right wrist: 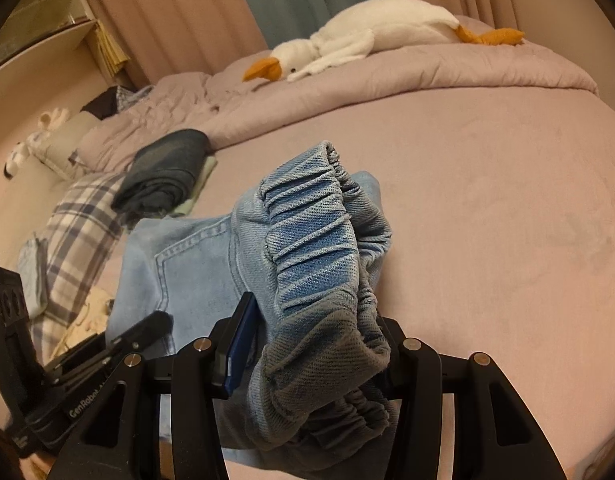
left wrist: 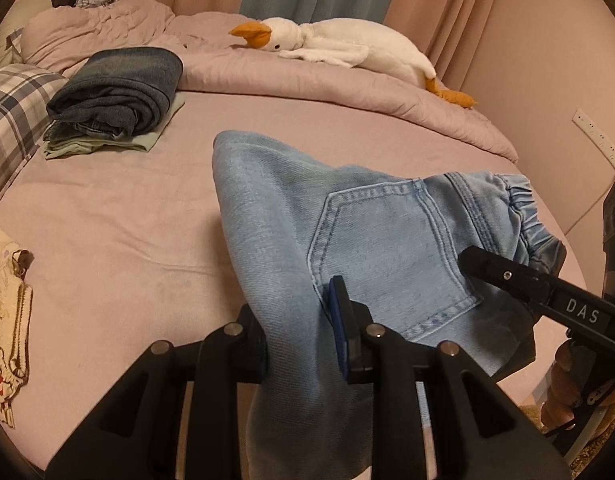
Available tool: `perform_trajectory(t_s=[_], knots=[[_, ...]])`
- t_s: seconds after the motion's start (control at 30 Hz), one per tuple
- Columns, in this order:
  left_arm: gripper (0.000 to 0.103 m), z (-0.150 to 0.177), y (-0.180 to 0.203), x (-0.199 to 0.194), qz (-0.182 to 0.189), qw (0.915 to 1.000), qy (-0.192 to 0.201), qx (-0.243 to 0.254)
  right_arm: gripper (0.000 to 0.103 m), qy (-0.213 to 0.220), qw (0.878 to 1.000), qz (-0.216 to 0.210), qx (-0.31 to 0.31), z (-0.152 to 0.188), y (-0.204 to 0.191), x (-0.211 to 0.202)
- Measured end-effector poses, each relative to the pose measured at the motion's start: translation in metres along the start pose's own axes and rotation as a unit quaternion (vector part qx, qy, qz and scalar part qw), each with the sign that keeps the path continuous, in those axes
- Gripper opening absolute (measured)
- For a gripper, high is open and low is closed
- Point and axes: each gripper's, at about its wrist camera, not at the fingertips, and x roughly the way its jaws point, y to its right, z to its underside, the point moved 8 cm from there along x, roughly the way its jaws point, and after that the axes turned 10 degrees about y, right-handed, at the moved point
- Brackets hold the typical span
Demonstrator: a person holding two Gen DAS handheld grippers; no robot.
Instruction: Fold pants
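Observation:
A pair of light blue jeans (left wrist: 371, 240) hangs lifted over the pink bed (left wrist: 119, 236), back pocket facing me. My left gripper (left wrist: 297, 320) is shut on a bunched fold of the leg fabric, which spills down between its fingers. In the right wrist view my right gripper (right wrist: 315, 332) is shut on the jeans' gathered elastic waistband (right wrist: 315, 240). One finger (left wrist: 503, 276) of the right gripper shows at the waistband end in the left wrist view. The left gripper's finger (right wrist: 147, 328) shows low on the left in the right wrist view.
A folded dark denim stack (left wrist: 115, 88) on a pale green garment sits at the back left beside a plaid pillow (left wrist: 11, 116). A white plush goose (left wrist: 347, 46) lies on the bunched pink duvet. A cream patterned garment (left wrist: 3, 320) lies at the left edge.

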Motion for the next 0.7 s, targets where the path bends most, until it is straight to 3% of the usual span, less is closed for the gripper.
perform_trajectory(t_s=[0.17, 0.37, 0.7], knots=[[0.024, 0.003, -0.008, 0.026, -0.003, 0.9997, -0.016, -0.015, 0.052, -0.009, 1.000, 0.009, 0.003, 0.000, 0.007, 0.018], [0.027, 0.031, -0.018, 0.063, -0.015, 0.9974, -0.066, -0.026, 0.052, -0.059, 0.998, 0.025, 0.015, 0.021, 0.028, 0.052], [0.039, 0.037, -0.023, 0.063, -0.034, 0.9968, -0.069, -0.024, 0.057, -0.074, 0.996, 0.024, 0.041, 0.035, 0.044, 0.057]])
